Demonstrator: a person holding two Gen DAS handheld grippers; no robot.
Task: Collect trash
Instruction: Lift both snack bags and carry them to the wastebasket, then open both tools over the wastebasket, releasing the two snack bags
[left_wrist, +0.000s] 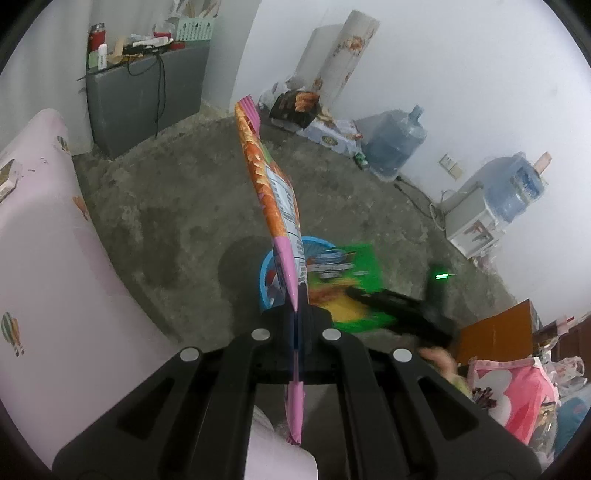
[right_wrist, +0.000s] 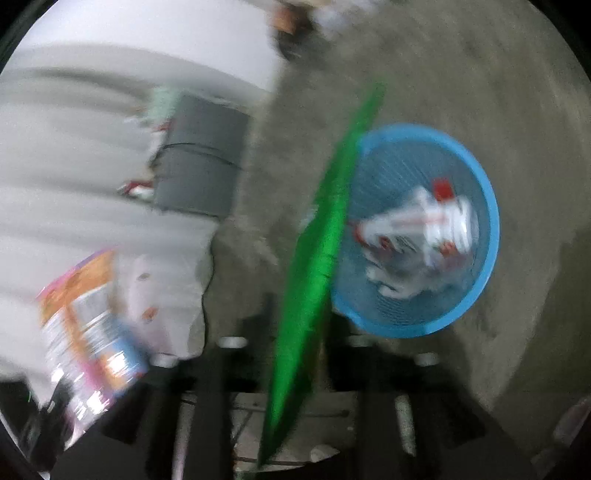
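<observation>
Gripping an orange snack bag (left_wrist: 271, 184), the left gripper (left_wrist: 297, 314) nears the blue basket (right_wrist: 487, 206); the right gripper's (right_wrist: 295, 332) jaws stand apart around a green wrapper (right_wrist: 325, 236), which could flutter past the rim.

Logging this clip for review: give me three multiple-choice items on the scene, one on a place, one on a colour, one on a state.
1. Where does the waste basket stand?
A on the concrete floor
B on the grey cabinet
C on the pink bed

2. What colour is the basket?
A red
B blue
C black

3. What is the left gripper doing?
A open, empty
B shut on the orange-and-pink snack bag
C resting in the basket

Answers: 1 A, bare floor surrounds the basket; 2 B, its rim and mesh are blue; 3 B, the bag sits clamped between the closed fingers.
</observation>
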